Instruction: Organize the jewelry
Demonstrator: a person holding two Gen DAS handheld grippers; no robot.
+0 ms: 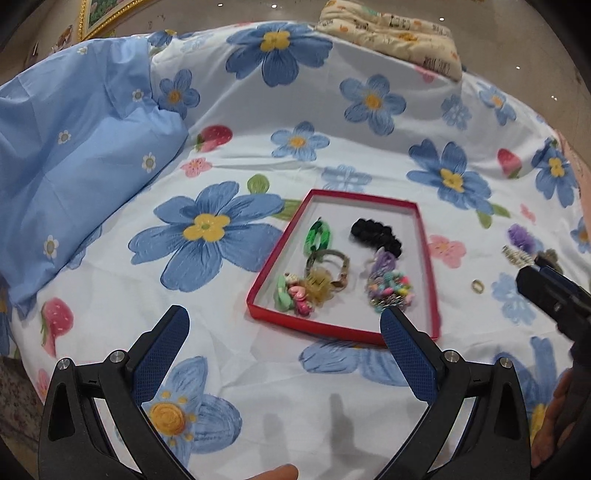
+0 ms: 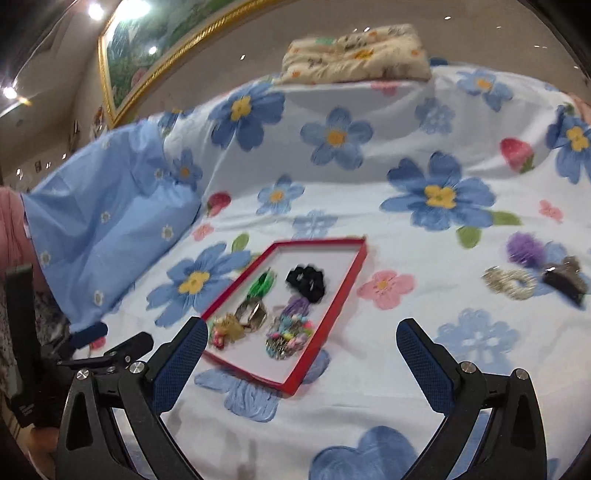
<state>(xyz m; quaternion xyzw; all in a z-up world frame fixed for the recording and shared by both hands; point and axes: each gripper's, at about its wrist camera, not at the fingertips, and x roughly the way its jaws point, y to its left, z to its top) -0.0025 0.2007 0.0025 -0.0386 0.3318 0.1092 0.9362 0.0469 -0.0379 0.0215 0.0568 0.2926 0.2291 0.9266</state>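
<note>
A shallow red-rimmed tray (image 1: 345, 258) lies on a floral bedsheet (image 1: 236, 362) at the centre of the left wrist view. Inside it, toward the top, sit a green hair clip (image 1: 317, 236) and a black scrunchie (image 1: 376, 236); below them are an olive-toned band (image 1: 328, 266), a cluster of small pink and green clips (image 1: 293, 295) at the lower left corner, and a tangle of pastel beaded pieces (image 1: 388, 284) on the right.

The left gripper (image 1: 284, 350) hovers low in the frame with its blue-padded fingers spread wide and nothing between them. The right gripper (image 2: 301, 360) is likewise spread and empty, at the bottom of its own view, just in front of the tray's near corner.

Outside the tray, at the right of the right wrist view, lie a purple fluffy hair tie (image 2: 526, 251), a silvery scrunchie (image 2: 509, 282) and what seems to be a dark claw clip (image 2: 565, 282), blurred. A small ring (image 1: 477, 286) rests on the sheet right of the tray. A pale blue pillow (image 1: 74, 155) fills the upper left, and a folded cream quilt (image 1: 391, 33) sits at the top.
</note>
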